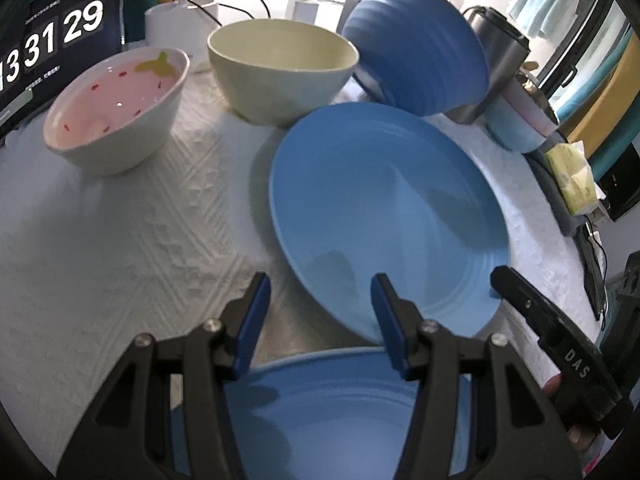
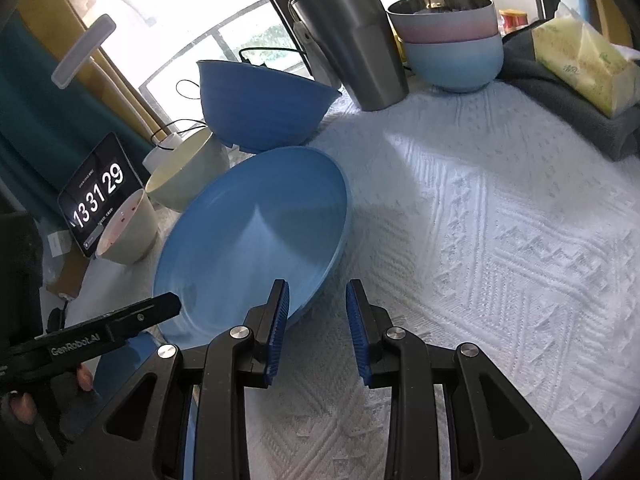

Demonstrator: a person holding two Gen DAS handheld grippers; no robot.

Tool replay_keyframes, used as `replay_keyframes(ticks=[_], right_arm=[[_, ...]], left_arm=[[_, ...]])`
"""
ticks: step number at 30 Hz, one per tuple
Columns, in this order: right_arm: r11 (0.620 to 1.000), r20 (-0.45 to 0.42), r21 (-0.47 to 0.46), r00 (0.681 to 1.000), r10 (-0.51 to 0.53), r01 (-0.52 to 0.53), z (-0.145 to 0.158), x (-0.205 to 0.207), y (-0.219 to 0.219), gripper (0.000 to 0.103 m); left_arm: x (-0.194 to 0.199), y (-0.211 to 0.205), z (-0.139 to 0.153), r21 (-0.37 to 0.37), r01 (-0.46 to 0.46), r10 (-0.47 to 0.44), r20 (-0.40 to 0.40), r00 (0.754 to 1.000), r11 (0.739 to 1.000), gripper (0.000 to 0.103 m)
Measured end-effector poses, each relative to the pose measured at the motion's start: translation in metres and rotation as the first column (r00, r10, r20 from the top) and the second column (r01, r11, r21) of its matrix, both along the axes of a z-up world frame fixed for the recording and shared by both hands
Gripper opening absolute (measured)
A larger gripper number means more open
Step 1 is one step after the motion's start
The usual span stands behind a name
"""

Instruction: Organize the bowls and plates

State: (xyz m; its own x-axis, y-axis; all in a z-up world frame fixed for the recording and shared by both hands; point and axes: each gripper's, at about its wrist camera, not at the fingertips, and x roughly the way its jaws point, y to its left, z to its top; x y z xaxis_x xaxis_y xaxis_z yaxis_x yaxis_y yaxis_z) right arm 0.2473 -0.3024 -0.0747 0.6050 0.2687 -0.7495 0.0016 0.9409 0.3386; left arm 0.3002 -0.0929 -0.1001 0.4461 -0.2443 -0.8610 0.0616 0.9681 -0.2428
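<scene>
A light blue plate lies tilted on the white tablecloth, its near rim resting on a second blue plate. My left gripper is open, straddling the tilted plate's near rim without pressing it. My right gripper is open too, at the plate's other rim, its left pad just over the edge. Behind stand a pink strawberry bowl, a cream bowl and a tipped dark blue ribbed bowl.
A steel tumbler and stacked pastel bowls stand at the back. A tissue pack on grey cloth lies back right. A tablet clock leans at the left edge. A hand holds the left gripper.
</scene>
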Motion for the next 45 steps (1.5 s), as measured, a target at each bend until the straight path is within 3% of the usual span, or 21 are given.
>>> replay_keyframes(ticks=[14, 29, 34, 39, 41, 43, 45], right_arm=[[1.0, -0.004, -0.012, 1.0, 0.014, -0.014, 0.0, -0.001, 0.002, 0.027], [0.997, 0.06, -0.044, 0.997, -0.054, 0.056, 0.014, -0.024, -0.016, 0.027], [0.997, 0.044, -0.003, 0.997, -0.071, 0.071, 0.013, -0.039, -0.034, 0.027], [0.994, 0.014, 0.031, 0.994, -0.107, 0.107, 0.006, -0.043, -0.05, 0.027], [0.991, 0.011, 0.018, 0.991, -0.134, 0.134, 0.006, -0.041, -0.052, 0.029], [0.988, 0.002, 0.001, 0.988, -0.156, 0.156, 0.004, -0.034, -0.054, 0.041], [0.986, -0.012, 0.007, 0.986, -0.164, 0.164, 0.001, -0.028, -0.056, 0.042]], left_arm=[[-0.001, -0.035, -0.002, 0.072, 0.135, -0.137, 0.027, 0.99, 0.988, 0.054], [-0.008, -0.059, 0.001, 0.007, 0.227, -0.227, 0.046, 0.973, 0.974, 0.053], [-0.014, -0.074, 0.0, 0.054, 0.269, -0.272, 0.071, 0.96, 0.962, 0.053], [-0.009, -0.075, -0.004, 0.068, 0.244, -0.248, 0.062, 0.967, 0.967, 0.053], [-0.007, -0.074, -0.003, 0.058, 0.235, -0.238, 0.053, 0.97, 0.97, 0.054], [-0.005, -0.074, -0.004, 0.061, 0.23, -0.234, 0.055, 0.971, 0.971, 0.054], [-0.004, -0.075, -0.004, 0.067, 0.229, -0.233, 0.061, 0.971, 0.971, 0.054]])
